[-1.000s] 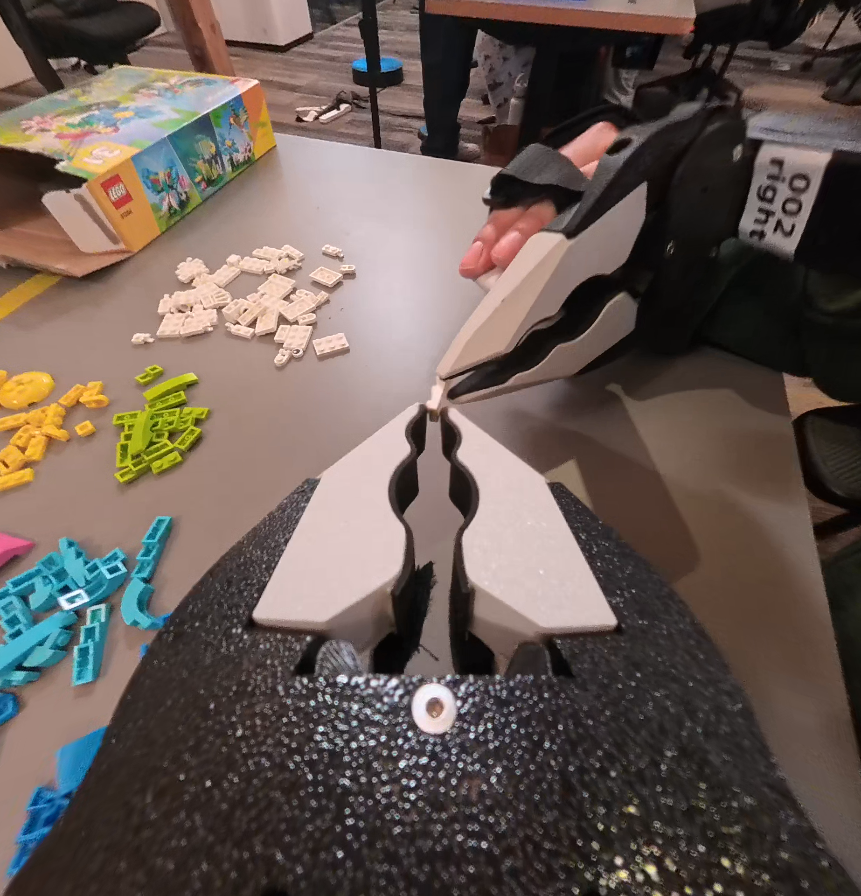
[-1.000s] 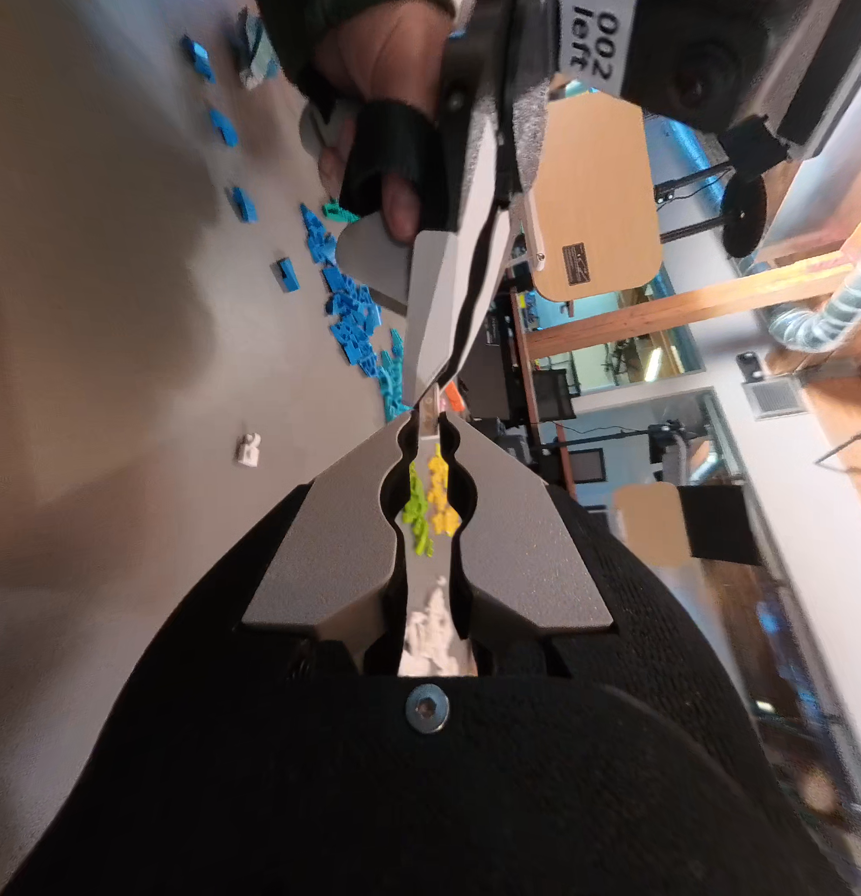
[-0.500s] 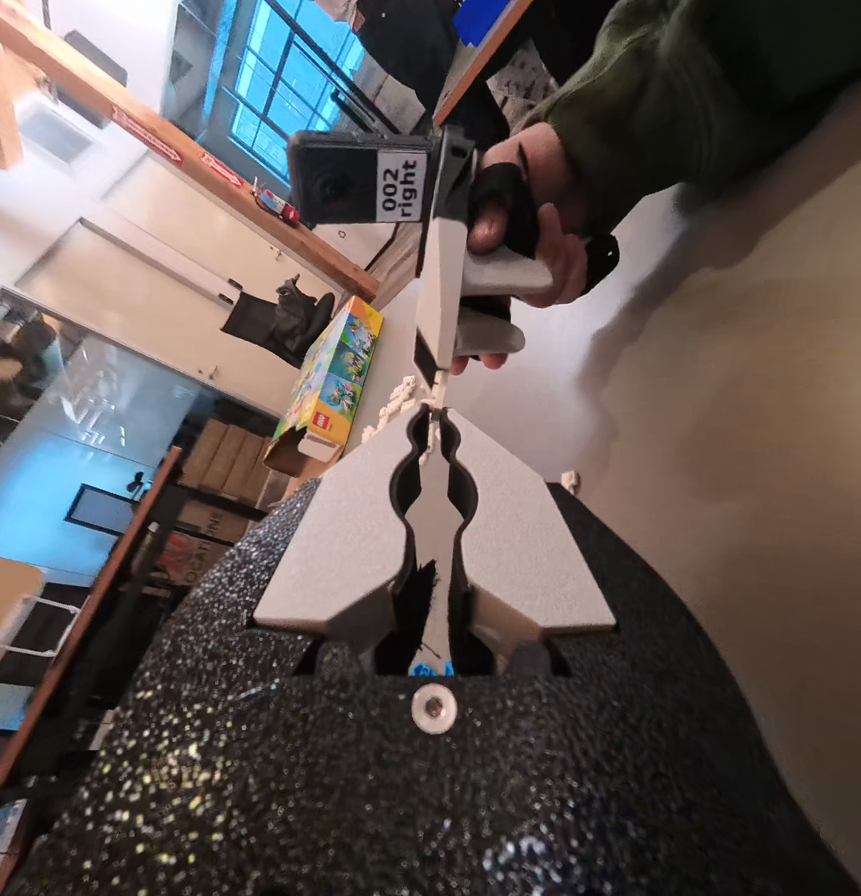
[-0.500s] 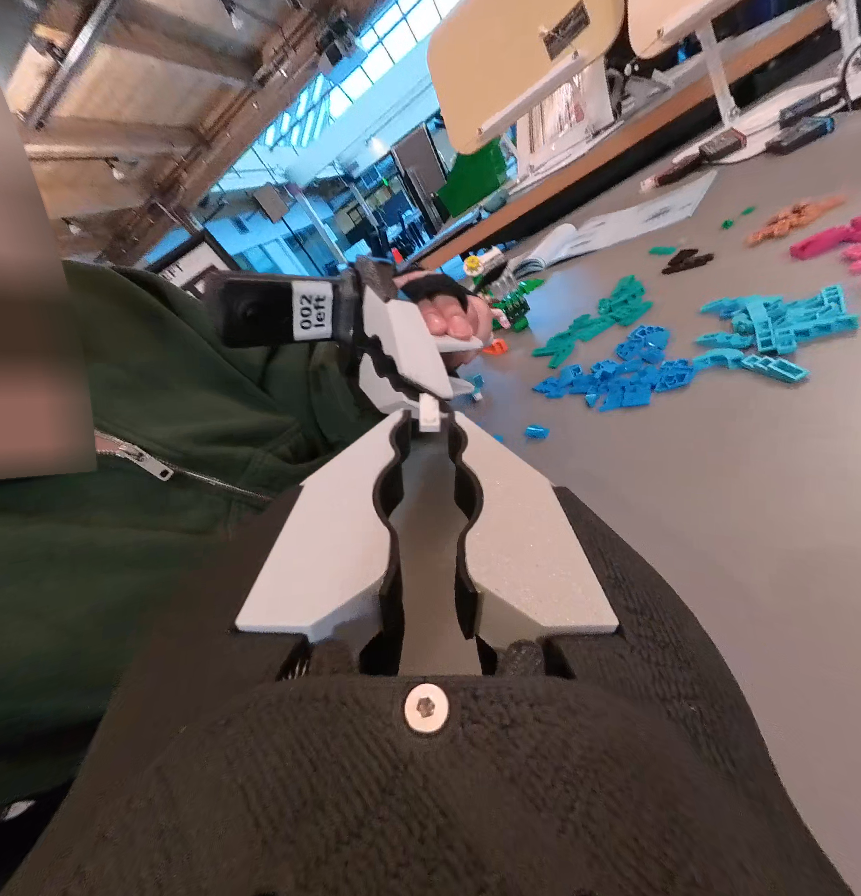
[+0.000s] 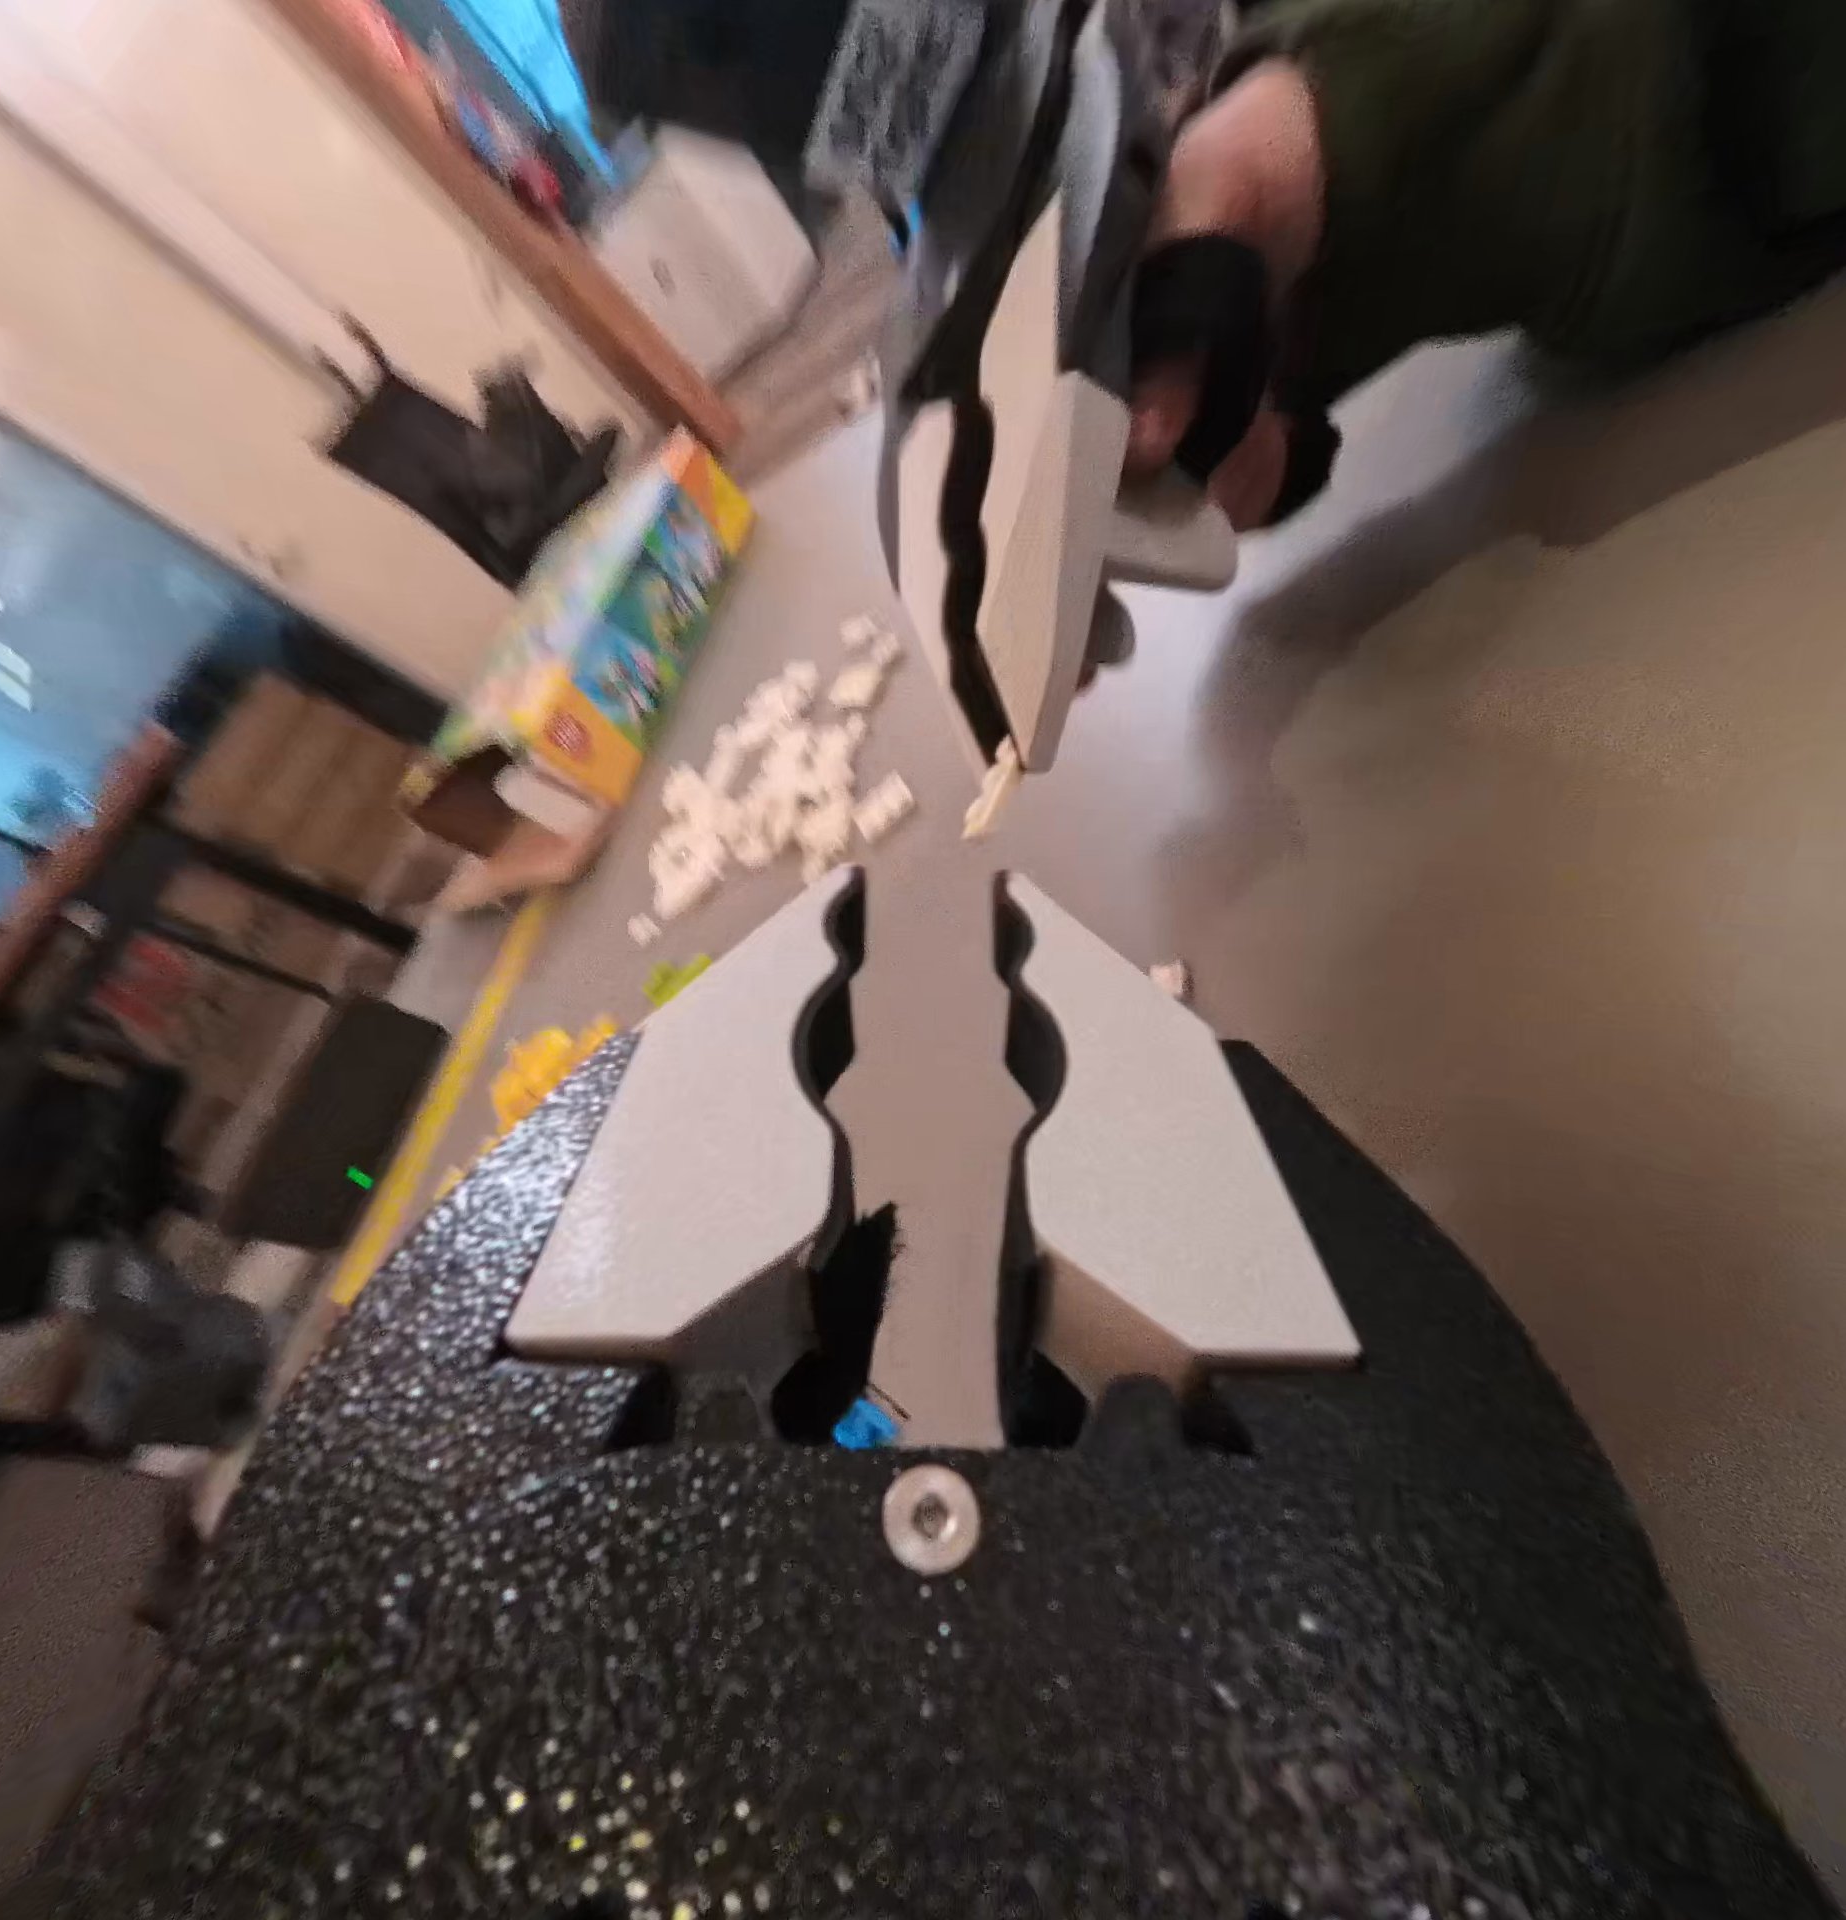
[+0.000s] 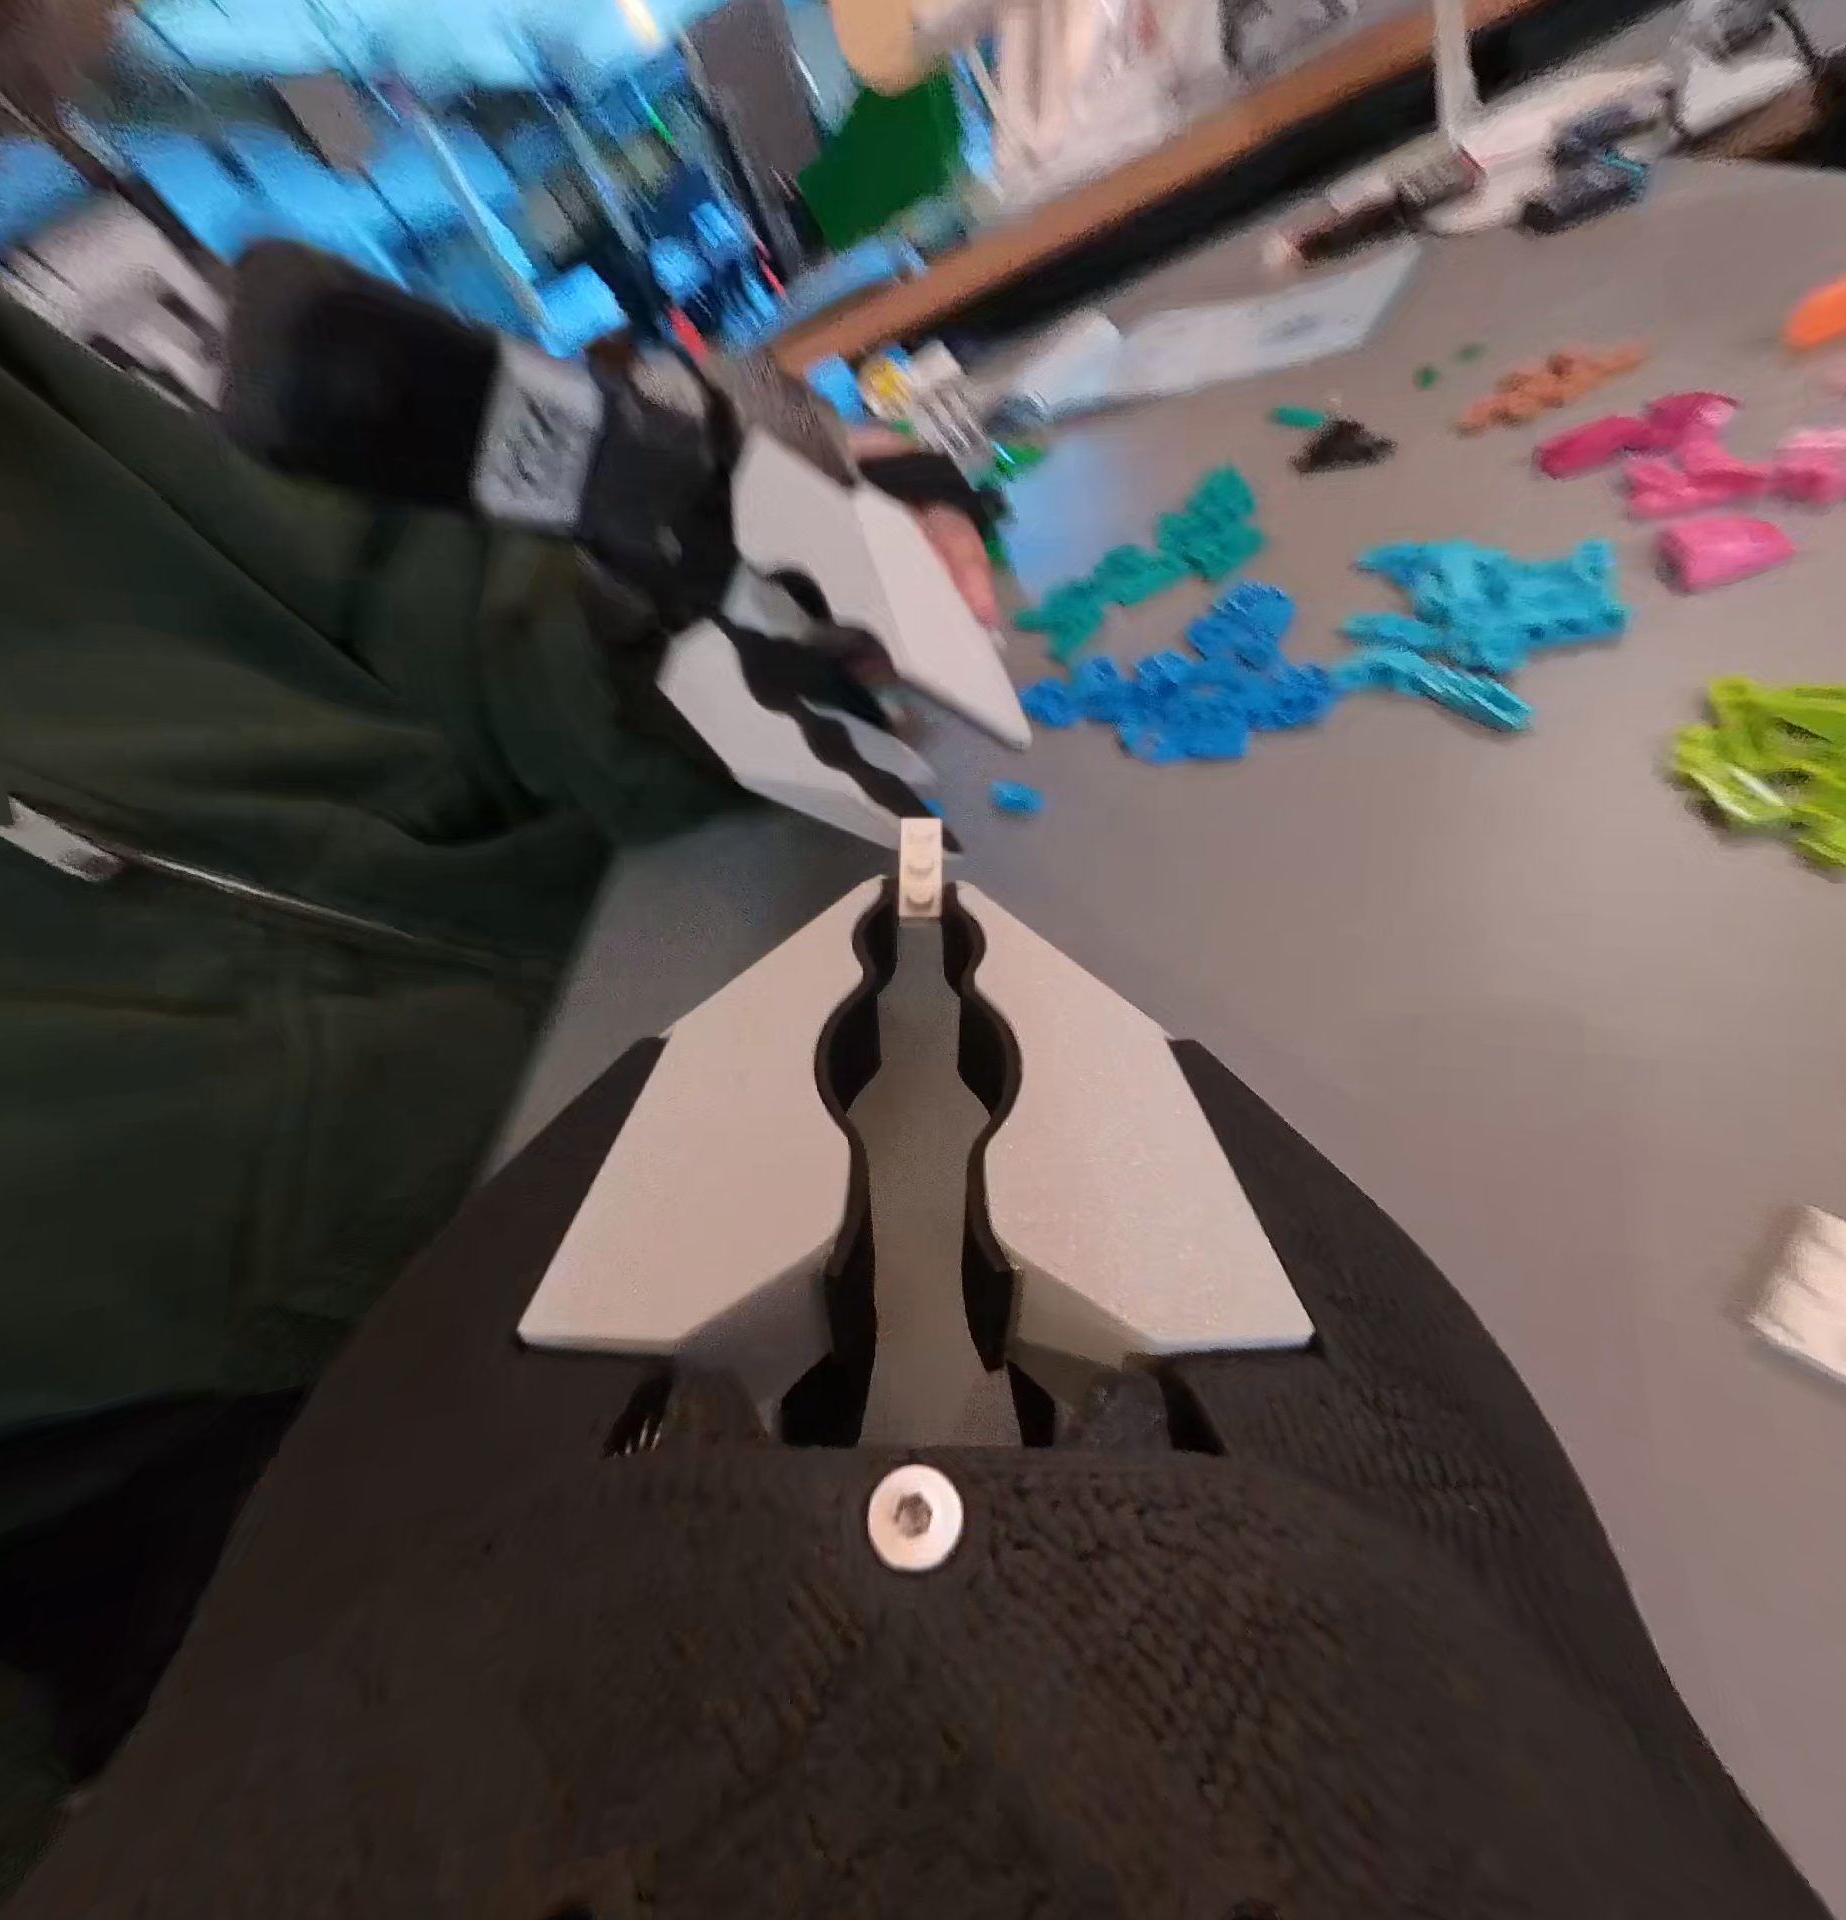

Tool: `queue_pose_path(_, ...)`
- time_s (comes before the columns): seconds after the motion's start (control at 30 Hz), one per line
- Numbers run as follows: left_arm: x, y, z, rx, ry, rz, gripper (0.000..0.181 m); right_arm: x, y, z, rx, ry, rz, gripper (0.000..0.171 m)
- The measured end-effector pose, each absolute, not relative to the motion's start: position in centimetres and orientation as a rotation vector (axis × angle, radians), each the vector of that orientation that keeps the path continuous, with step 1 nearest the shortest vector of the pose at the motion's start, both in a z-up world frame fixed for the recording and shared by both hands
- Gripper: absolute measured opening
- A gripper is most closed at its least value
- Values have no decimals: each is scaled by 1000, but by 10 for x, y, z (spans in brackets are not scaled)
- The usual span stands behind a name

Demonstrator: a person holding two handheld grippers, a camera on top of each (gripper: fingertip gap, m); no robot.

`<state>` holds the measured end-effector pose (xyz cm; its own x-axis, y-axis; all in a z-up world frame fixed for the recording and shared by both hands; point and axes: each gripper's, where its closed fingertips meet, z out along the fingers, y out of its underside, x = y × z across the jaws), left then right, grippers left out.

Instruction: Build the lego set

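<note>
Lego piece point(image 6: 920, 871), one small white plate, is pinched at the tips of the right gripper point(image 6: 921, 902), held up off the table point(image 6: 1366, 987), probably for joining. Just beyond it the left gripper point(image 5: 929, 894) is spread and empty (apparently freed for another piece). Two grippers are seen; one white heap point(image 5: 773, 800) lies further off.

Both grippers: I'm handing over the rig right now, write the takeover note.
Right gripper: shut on a small white piece, held above the table.
Left gripper: open, empty, close to the right one.
Parts: white pile beside the set box; blue pile, lime pile and pink pile sorted on the table.
Done: no assembled model in view.
Left: nearly the whole build.
</note>
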<state>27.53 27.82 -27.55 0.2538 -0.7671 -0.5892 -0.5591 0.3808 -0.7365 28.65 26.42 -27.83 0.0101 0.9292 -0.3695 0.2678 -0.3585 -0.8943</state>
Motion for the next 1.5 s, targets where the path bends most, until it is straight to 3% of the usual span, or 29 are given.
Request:
queue_pose_path(0.1, 272, 277, -309, -1519, 1489, -352, 24, 304, 277, -324, -1812, -1427, 1028, 6)
queue_pose_path(0.27, 277, 265, -338, -1703, 1589, -511, 15, 305, 268, -347, -1837, -1571, 950, 7)
queue_pose_path(0.53, 280, 266, -350, -1760, 1641, -606, 0, 304, 265, -351, -1709, -1695, 795, 7)
queue_pose_path(0.9, 282, 258, -346, -1710, 1682, -661, 8, 303, 263, -351, -1677, -1720, 780, 7)
queue_pose_path(1.5, 291, 265, -346, -1698, 1700, -628, 0, 302, 261, -351, -1647, -1738, 773, 7)
